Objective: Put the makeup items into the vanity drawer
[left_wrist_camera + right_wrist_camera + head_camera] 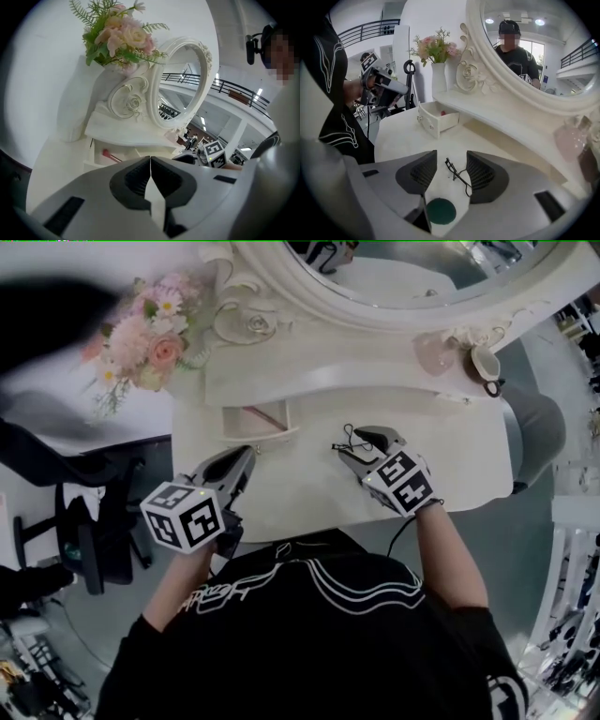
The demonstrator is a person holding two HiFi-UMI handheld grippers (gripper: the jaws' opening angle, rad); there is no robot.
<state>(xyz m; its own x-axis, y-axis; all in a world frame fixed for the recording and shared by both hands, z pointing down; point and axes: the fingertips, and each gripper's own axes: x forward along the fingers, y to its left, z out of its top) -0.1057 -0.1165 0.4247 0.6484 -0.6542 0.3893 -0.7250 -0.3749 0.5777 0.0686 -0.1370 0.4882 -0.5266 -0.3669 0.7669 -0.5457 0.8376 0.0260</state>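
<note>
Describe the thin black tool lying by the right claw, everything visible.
The thin black tool looks like an eyelash curler of slim dark metal, with a short comb-like head and wiry stems running back to loop handles. It lies flat on the white vanity top, between the open jaws of the right claw, not gripped. Whether a pad brushes its handles cannot be told.

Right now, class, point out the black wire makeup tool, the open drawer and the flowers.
black wire makeup tool [452, 169]: right gripper view, on its head end.
open drawer [429, 121]: right gripper view, on its white front panel.
flowers [124, 35]: left gripper view, on the pink blooms.
</note>
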